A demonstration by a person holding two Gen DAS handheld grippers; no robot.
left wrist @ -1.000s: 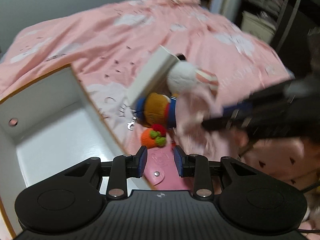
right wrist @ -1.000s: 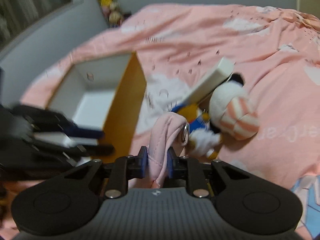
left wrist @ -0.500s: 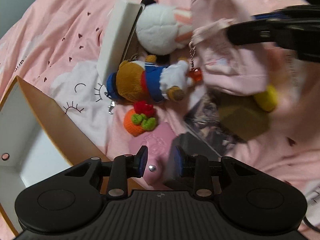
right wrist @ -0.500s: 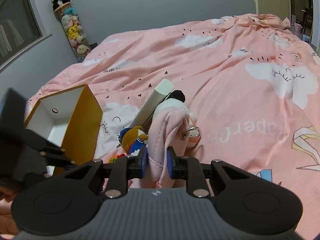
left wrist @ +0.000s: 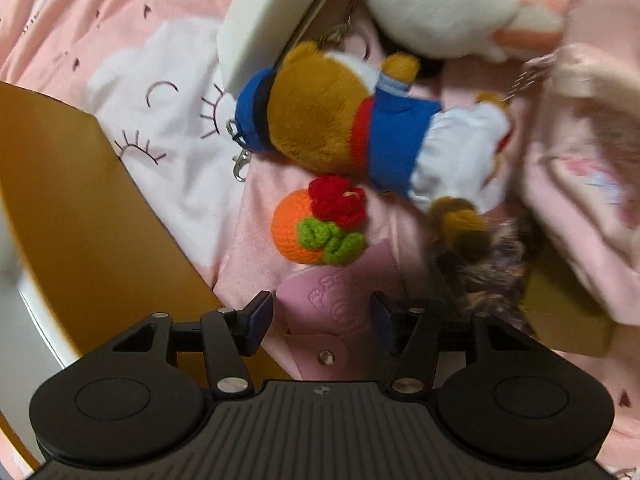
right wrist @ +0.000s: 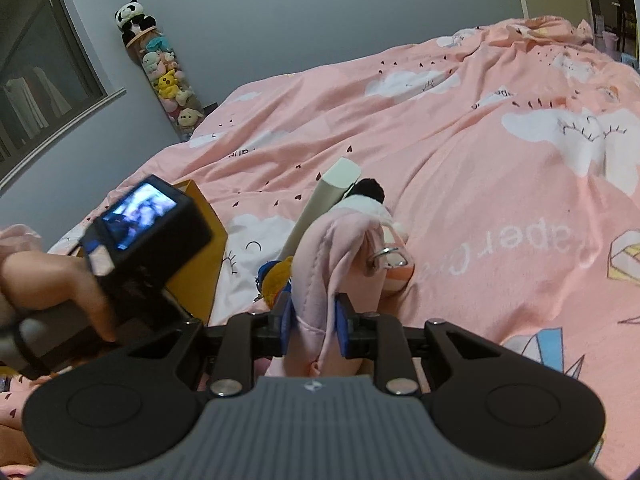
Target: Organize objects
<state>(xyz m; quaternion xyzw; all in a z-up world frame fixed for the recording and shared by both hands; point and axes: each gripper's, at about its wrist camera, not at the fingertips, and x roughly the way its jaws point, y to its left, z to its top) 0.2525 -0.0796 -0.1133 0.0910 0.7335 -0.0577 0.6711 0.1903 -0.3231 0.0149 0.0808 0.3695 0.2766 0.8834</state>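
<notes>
Sitting at the left of the left wrist view, the yellow-sided box (left wrist: 80,216) is resting on the pink bedspread (left wrist: 52,12), its white inside barely showing at the frame edge. Just right of its wall, the left gripper (left wrist: 320,316) is pointing down over the pink snap pouch (left wrist: 340,300), and its jaws are opening, with the pouch lying between them but neither pad pressing on it. Beyond the pouch, the orange crocheted fruit (left wrist: 308,224) is touching it, and the brown sailor plush (left wrist: 352,128) is lying just past that, against the white book-like slab (left wrist: 264,16) and the white round plush (left wrist: 440,4).

Further right, the right gripper (right wrist: 314,330) is pinching a fold of the pink cloth bag (right wrist: 336,252), holding it up off the bed; its jaws are easing slightly but the pads are gripping the fabric.

Doing this step well probably means lowering the left fingers evenly astride the pouch, keeping clear of the box wall and the fruit, closing on the pouch alone, and lifting straight before carrying it over the box. The snagged keyring (right wrist: 386,258) on the bag could drag neighbours.
</notes>
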